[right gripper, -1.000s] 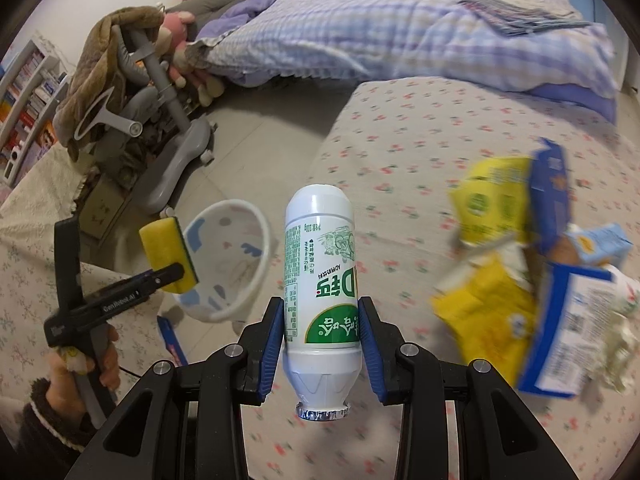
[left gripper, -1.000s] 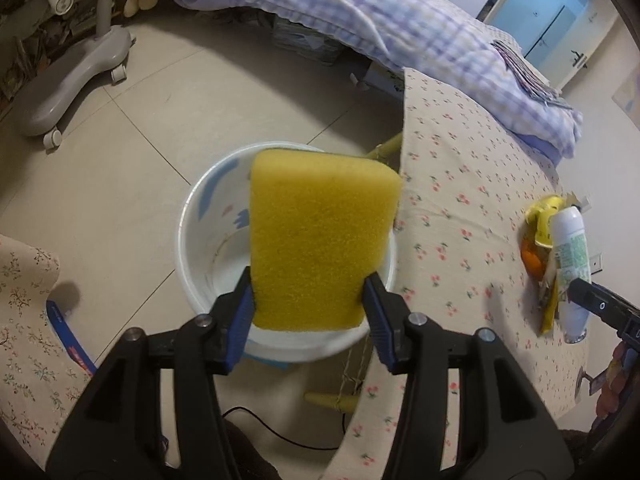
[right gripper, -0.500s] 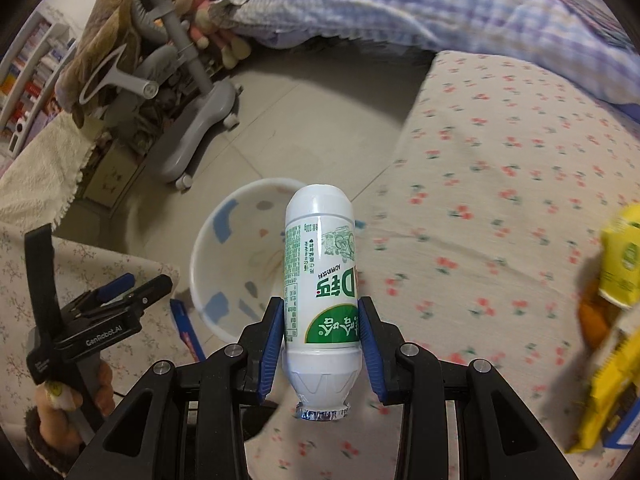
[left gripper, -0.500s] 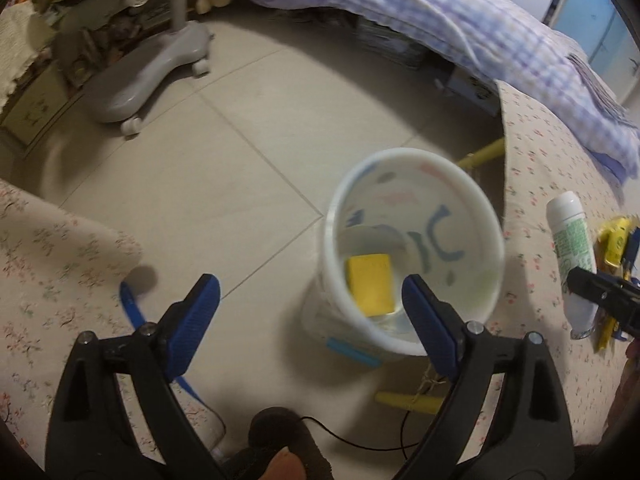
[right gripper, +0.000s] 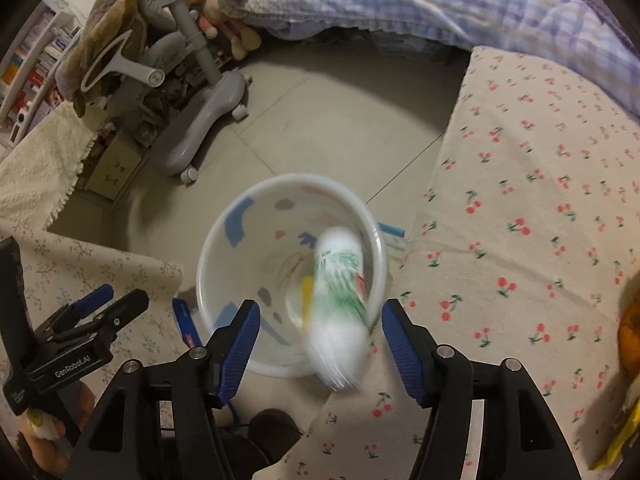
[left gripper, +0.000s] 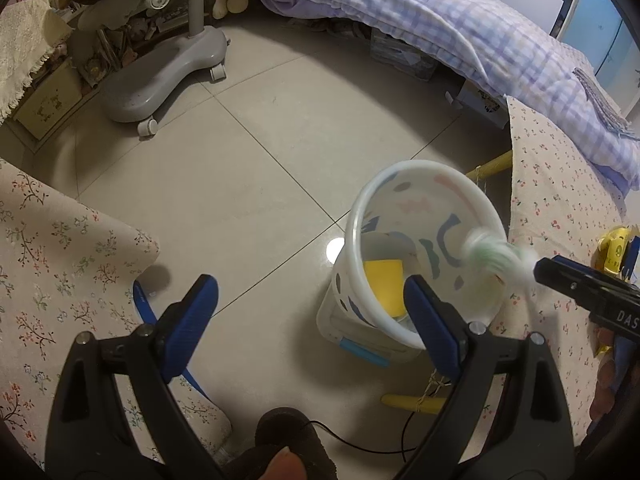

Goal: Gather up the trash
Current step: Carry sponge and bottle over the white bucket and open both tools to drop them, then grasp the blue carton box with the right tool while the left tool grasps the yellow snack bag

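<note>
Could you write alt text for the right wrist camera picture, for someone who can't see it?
A blurred white and green bottle drops from the right tool, whose blue jaws are opening, into a white patterned bin on the tiled floor. A yellow sponge lies inside, a floral-covered table is to the right, and the left tool is at lower left.

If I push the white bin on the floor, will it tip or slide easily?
The bin probably slides easily: the tiles look smooth and glossy. It looks like thin plastic and holds only a sponge and the falling bottle, so likely light. It narrows toward its base, so a high push may tip it.
</note>
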A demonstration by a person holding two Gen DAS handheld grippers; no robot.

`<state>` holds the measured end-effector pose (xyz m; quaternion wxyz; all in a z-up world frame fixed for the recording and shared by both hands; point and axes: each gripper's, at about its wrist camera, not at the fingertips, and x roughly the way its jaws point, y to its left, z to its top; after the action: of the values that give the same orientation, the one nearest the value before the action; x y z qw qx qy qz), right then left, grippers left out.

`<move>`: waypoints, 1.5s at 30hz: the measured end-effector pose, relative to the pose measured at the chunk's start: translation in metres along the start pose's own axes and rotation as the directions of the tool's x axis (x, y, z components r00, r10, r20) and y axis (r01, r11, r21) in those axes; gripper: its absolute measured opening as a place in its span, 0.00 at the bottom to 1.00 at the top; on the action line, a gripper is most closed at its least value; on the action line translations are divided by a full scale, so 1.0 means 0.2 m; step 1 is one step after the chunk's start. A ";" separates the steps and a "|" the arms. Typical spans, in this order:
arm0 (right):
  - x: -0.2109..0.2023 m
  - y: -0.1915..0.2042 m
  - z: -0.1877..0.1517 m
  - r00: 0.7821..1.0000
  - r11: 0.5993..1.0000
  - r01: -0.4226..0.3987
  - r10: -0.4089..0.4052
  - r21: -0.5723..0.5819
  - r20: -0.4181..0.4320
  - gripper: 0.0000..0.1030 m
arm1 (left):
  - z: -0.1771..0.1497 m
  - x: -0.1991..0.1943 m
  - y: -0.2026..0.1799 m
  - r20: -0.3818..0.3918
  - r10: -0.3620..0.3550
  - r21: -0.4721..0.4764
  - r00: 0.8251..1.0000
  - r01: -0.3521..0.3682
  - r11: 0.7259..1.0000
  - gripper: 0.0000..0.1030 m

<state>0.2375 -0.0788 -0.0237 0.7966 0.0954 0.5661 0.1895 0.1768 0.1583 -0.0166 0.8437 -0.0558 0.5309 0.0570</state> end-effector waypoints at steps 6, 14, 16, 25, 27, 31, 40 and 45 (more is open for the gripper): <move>-0.18 -0.07 -0.05 0.996 0.998 0.065 -0.063 -0.016 0.062 0.65 | -0.02 0.00 -0.02 -0.002 -0.007 0.011 1.000 0.007 1.000 0.96; -0.43 -0.25 -0.17 0.981 0.990 0.138 -0.138 0.014 0.134 0.68 | -0.05 -0.01 -0.13 -0.020 -0.064 0.049 0.998 0.065 0.997 0.97; -0.51 -0.31 -0.21 0.974 0.986 0.163 -0.165 0.022 0.155 0.68 | -0.07 -0.02 -0.16 -0.024 -0.073 0.060 0.997 0.074 0.995 0.99; -0.78 -0.62 -0.38 0.941 0.960 0.239 -0.266 0.144 0.211 0.71 | -0.15 -0.07 -0.32 -0.036 -0.120 0.115 0.992 0.124 0.986 0.99; -0.82 -0.71 -0.40 0.934 0.951 0.250 -0.286 0.180 0.215 0.72 | -0.16 -0.08 -0.36 -0.045 -0.140 0.122 0.989 0.145 0.982 0.99; -0.87 -0.83 -0.44 0.914 0.927 0.297 -0.345 0.230 0.211 0.72 | -0.17 -0.11 -0.43 -0.052 -0.171 0.120 0.984 0.176 0.977 0.99; -0.80 -0.97 -0.48 0.911 0.899 0.345 -0.390 0.270 0.136 0.72 | -0.19 -0.13 -0.65 -0.065 -0.203 0.157 0.977 0.211 0.965 0.99; -0.70 -1.01 -0.48 0.919 0.898 0.350 -0.384 0.267 0.089 0.72 | -0.21 -0.14 -0.78 -0.076 -0.215 0.188 0.974 0.225 0.956 0.99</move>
<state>0.1462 -0.3258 -0.0089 0.8374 0.0978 0.5360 -0.0430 0.1514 -0.0024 -0.0045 0.8313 -0.0329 0.5473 -0.0911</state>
